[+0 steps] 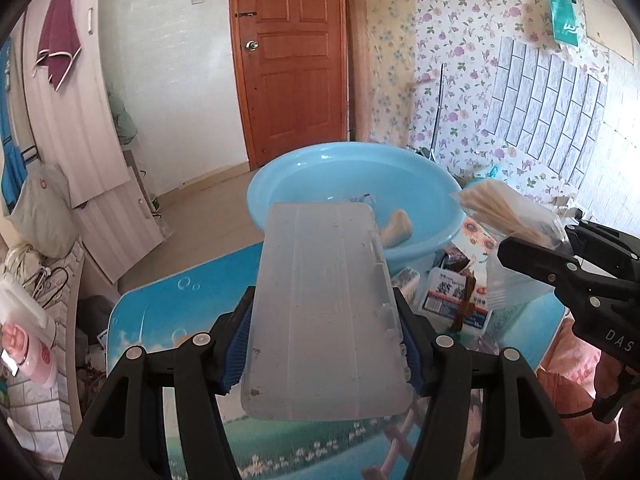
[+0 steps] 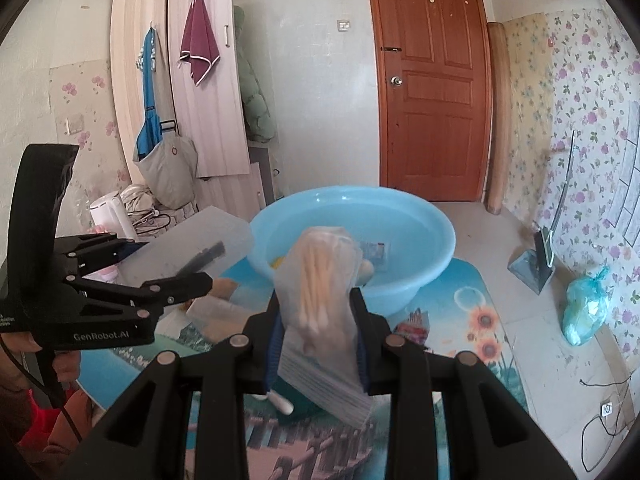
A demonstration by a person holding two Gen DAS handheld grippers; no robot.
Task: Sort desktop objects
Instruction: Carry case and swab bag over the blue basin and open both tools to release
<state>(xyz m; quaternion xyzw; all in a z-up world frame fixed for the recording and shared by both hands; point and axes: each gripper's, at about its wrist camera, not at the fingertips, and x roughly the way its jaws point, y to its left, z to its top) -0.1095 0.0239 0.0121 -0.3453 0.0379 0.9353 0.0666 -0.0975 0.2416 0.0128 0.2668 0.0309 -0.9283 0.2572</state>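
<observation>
Left gripper [image 1: 324, 344] clamped on translucent plastic lid [image 1: 324, 312]. Right gripper [image 2: 318, 344] clamped on bag of cotton swabs [image 2: 324, 280], near blue basin [image 2: 420, 232].

Both wrist cams look fwd, close over claws (sharing blue basin [image 1: 352, 184] [image 2: 352, 240]).

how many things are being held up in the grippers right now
2. A translucent plastic box is clamped in the left gripper; a clear bag of sticks in the right gripper, both near the blue basin.
</observation>
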